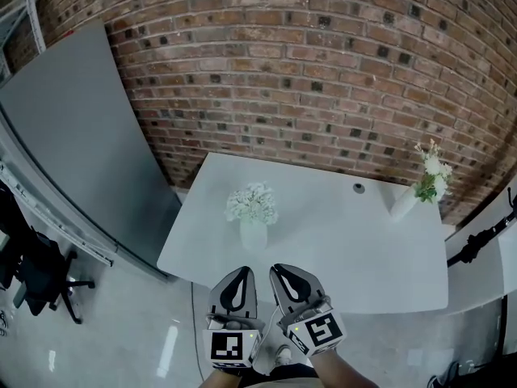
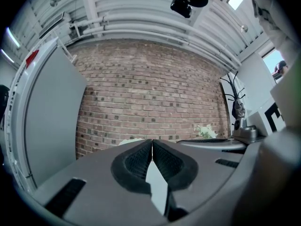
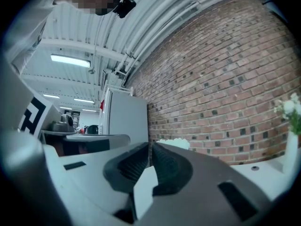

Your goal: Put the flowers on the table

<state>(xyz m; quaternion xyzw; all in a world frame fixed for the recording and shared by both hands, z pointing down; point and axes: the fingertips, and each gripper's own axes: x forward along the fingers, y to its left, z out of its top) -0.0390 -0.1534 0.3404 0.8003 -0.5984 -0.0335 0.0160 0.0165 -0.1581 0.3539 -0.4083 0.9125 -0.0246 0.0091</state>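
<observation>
While held side by side near table [image 1: 339, 241] edge, note left tool [image 1: 241, 273] and right tool [image 1: 280, 272] closed, empty, and flowers [image 1: 252, 203] upright on table.

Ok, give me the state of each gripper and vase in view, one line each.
Left gripper: shut, empty.
Right gripper: shut, empty.
Near vase: standing on the table, holds white flowers.
Far vase: standing at the table's far right corner, holds leafy flowers.
</observation>
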